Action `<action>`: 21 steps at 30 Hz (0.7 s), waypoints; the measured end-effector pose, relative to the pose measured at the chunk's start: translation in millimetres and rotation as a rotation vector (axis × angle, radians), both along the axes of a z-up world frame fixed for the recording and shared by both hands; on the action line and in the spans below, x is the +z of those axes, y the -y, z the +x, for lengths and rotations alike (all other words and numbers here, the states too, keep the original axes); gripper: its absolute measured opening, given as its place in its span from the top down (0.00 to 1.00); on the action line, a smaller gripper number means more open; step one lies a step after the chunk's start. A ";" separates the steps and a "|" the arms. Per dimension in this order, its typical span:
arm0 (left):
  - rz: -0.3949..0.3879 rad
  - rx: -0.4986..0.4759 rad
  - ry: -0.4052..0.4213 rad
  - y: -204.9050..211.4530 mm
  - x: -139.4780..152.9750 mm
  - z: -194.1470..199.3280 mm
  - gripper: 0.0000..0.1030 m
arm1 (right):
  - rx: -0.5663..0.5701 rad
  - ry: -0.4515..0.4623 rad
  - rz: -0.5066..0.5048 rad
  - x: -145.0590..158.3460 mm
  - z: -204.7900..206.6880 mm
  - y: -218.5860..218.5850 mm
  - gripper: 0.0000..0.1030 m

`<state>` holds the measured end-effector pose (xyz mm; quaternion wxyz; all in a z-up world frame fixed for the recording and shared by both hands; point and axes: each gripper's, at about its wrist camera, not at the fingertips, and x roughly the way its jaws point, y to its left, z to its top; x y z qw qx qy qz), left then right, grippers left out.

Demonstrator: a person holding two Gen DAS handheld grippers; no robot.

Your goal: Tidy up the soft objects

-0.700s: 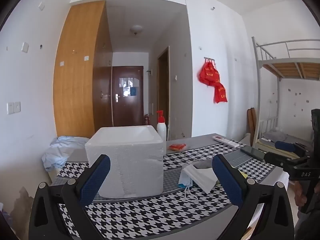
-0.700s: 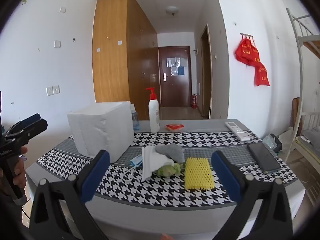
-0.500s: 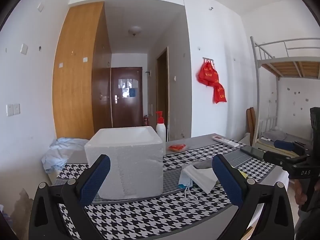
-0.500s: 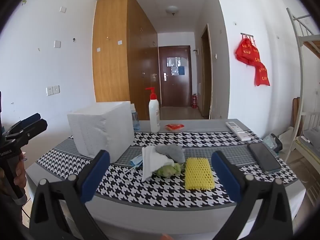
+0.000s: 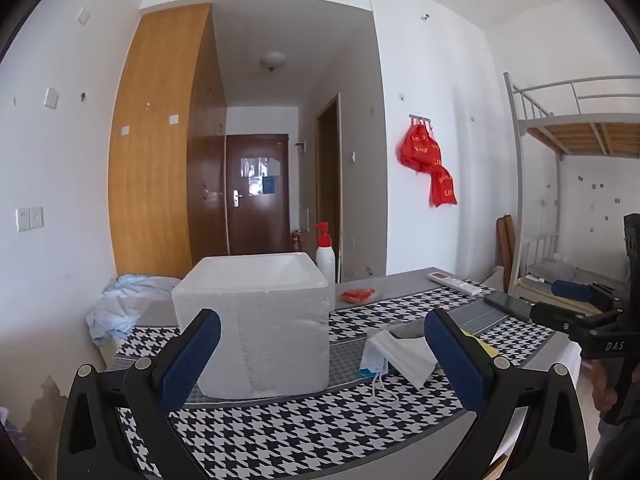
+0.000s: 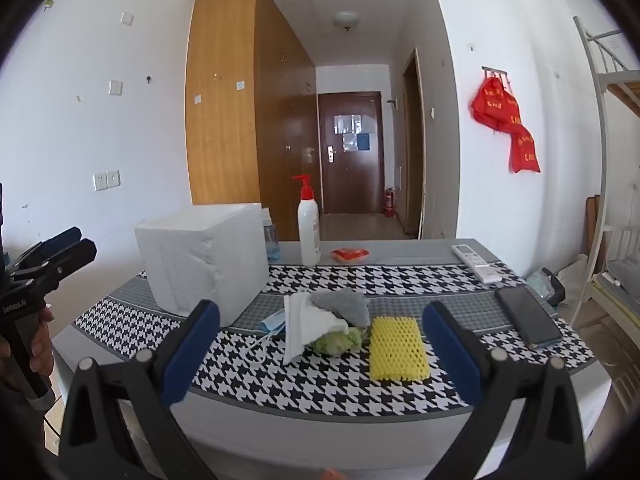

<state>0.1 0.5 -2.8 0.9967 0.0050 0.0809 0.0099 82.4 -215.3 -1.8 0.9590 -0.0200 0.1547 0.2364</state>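
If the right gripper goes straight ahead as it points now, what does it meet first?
Probably the pile of soft things: the white cloth and green item lie centred before the open right gripper. Depth is uncertain.

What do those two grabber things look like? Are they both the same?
Yes, they match. The left gripper and the right gripper each have two chunky black plastic arms with round silver screws, ending in flat, dark blue, bumpy pads. Seen from the side, each has a black pistol-style handle with small white lettering on it.

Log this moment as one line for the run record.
left gripper: open, empty | right gripper: open, empty | soft pile: on table, untouched | foam box: beside pile
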 end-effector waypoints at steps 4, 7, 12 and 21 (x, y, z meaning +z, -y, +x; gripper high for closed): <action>0.004 0.013 0.005 0.6 0.3 -0.1 0.01 | -0.003 0.001 0.003 1.1 -1.5 1.7 0.01; 0.006 0.011 0.002 0.6 0.2 0.2 0.01 | -0.007 -0.004 0.002 1.2 0.3 1.3 0.01; 0.008 0.011 0.006 -0.1 1.9 0.2 0.01 | -0.005 -0.007 0.000 0.3 2.7 1.0 0.01; -0.004 0.015 -0.004 -2.4 -0.6 4.3 0.01 | -0.014 -0.004 -0.008 0.7 5.0 -0.2 0.01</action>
